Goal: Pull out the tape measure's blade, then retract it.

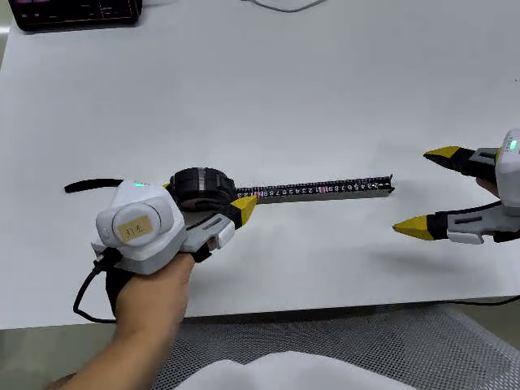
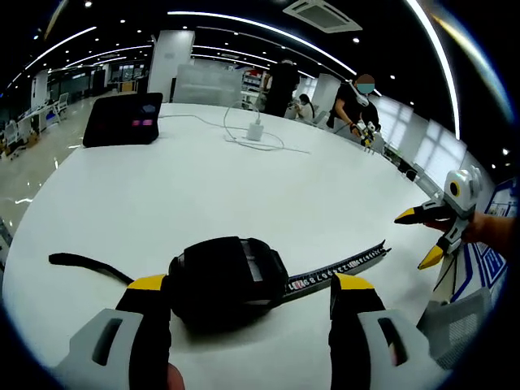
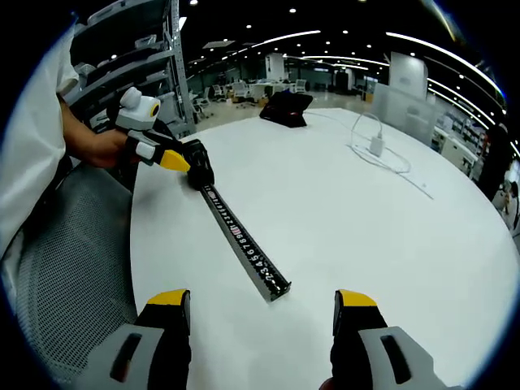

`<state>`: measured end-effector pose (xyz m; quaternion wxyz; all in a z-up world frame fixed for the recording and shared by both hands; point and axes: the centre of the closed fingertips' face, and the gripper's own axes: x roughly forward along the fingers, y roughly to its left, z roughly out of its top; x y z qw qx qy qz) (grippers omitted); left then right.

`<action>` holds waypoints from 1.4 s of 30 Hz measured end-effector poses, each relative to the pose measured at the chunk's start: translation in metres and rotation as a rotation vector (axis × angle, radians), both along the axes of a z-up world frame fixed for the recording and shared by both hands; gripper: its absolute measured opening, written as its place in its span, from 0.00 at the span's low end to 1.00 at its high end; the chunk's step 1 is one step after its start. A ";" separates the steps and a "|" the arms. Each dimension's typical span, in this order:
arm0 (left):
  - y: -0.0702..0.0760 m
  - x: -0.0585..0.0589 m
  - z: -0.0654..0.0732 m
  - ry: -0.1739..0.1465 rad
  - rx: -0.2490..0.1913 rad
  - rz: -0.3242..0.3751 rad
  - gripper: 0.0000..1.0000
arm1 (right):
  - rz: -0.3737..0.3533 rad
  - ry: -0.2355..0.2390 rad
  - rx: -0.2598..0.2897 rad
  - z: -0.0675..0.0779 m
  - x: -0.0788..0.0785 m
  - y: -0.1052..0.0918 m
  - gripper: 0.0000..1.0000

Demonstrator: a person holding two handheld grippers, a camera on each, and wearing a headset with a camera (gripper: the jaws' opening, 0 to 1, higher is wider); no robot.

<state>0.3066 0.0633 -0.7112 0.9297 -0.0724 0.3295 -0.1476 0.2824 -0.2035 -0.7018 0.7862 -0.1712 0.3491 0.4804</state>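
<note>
Head view, from the left: one black wrist strap (image 1: 93, 185) lies flat on the white table (image 1: 325, 89), trailing from the single tape measure (image 1: 201, 188). A hand (image 1: 150, 296) holds the left gripper (image 1: 205, 197), whose two yellow-tipped jaws stand spread on either side of the tape measure's black case. From the case one blade (image 1: 317, 189) runs to the right, flat on the table, numbers up, ending at its hook. Just past that hook, apart from it, is the right gripper (image 1: 428, 191); its two yellow-tipped jaws are wide apart and hold nothing. One dark screen device (image 1: 77, 12) sits at the far left corner of the table.

Left gripper view: the strap (image 2: 85, 264) is at the left and the tape measure (image 2: 227, 280) lies between the jaws of the left gripper (image 2: 249, 284), against the left jaw and with a gap to the other. The blade (image 2: 337, 266) runs out through that gap towards the right gripper (image 2: 418, 238). Far across the table are the dark device (image 2: 122, 120) and one white charger (image 2: 256, 130) with its cable; two people (image 2: 357, 97) stand beyond.

Right gripper view: the left gripper (image 3: 158, 150) and tape measure (image 3: 197, 169) are at the upper left, and the blade (image 3: 240, 240) slants down to end between the parted jaws of the right gripper (image 3: 260, 296), touching neither.
</note>
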 end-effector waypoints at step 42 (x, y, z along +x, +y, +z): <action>0.013 0.009 -0.010 0.039 0.037 0.123 0.60 | 0.228 0.023 -0.157 -0.027 0.016 0.003 0.46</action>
